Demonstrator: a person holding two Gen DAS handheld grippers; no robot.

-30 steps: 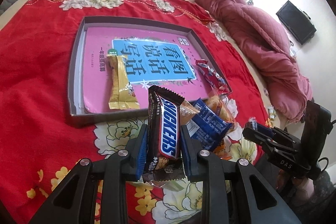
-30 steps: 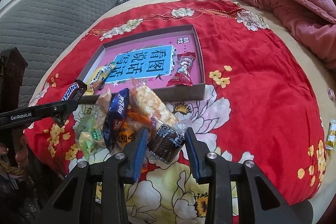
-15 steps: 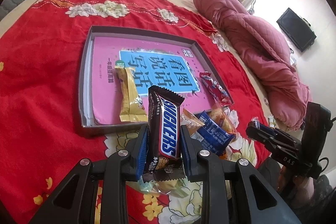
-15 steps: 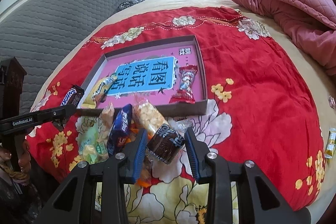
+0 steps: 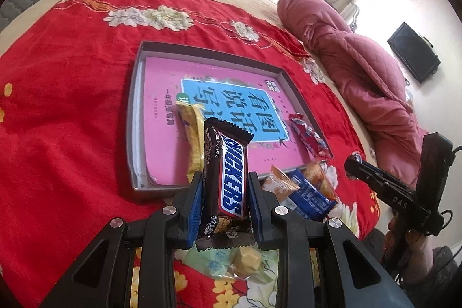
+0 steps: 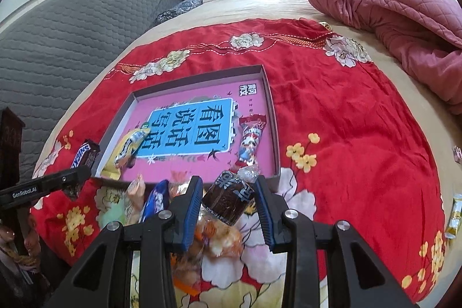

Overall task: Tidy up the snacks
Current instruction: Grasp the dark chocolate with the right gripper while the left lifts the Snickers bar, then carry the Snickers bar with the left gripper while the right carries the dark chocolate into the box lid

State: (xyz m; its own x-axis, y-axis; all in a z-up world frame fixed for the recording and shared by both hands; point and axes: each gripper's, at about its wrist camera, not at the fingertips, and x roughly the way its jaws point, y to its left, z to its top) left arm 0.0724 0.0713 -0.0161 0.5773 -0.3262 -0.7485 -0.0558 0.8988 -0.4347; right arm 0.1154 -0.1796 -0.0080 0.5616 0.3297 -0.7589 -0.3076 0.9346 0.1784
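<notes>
While left tongs (image 5: pixel 223 198) clamp a Snickers bar (image 5: pixel 226 172), right tongs (image 6: pixel 228 207) pinch a dark-wrapped snack (image 6: pixel 228 197).

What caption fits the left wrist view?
Left hand-held gripper holds a Snickers bar upright before the grey tray on the red bedspread.

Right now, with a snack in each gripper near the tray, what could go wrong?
1. The Snickers bar stands tall out of the left gripper, so it may tip onto the gold packet.
2. The right gripper holds the dark snack tilted, so it may slip onto the loose pile.
3. Either could catch the tray wall.
</notes>
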